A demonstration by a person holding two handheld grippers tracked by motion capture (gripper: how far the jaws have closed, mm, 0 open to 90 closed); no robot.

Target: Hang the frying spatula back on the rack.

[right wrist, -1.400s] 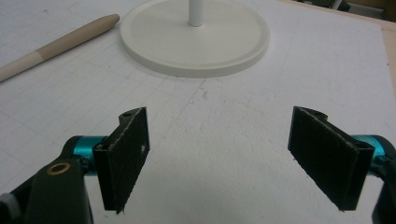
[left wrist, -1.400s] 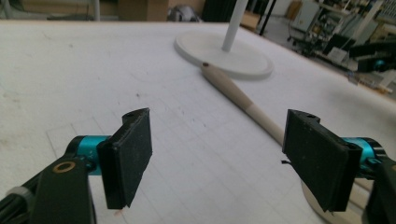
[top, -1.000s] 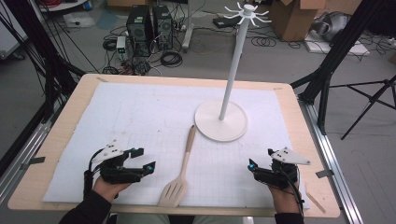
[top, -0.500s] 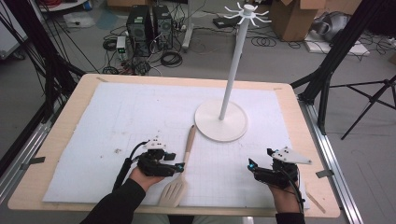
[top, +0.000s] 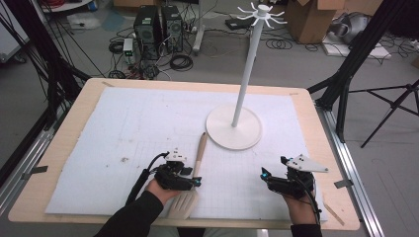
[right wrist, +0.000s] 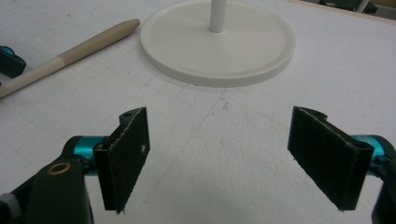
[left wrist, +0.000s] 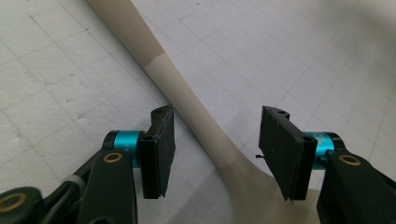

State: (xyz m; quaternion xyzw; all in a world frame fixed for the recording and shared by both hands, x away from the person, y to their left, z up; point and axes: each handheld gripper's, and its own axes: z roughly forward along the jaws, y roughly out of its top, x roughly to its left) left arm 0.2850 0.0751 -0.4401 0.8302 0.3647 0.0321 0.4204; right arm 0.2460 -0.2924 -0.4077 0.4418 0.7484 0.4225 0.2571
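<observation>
Left tongs [top: 194, 180] sit low over the white foam mat [top: 123, 133] on the tabletop [top: 74, 113], carried by the left hand [top: 160, 187] on a dark-sleeved forearm that enters from the bottom edge and angles up and to the right. Its 2 jaws straddle the neck of the wooden spatula [top: 193, 173], where handle widens into blade. Jaws have just been closing, about half open now; in the left gripper view the spatula [left wrist: 196, 116] runs between the pads, the left pad close against its edge, the right pad with a visible gap, so not clamped yet. Spatula lies flat on the mat, handle tip pointing toward the round base of the white stand [top: 233, 126], blade toward the near edge. Right tongs [top: 263, 175] rest near the mat's front right corner, well apart from the spatula, jaws wide open with bare mat between them in the right gripper view [right wrist: 219, 154]. Spatula blade cut off at the bottom of the left gripper view; in the high view the left gripper covers part of the neck. Contact at the left pad cannot be settled.
</observation>
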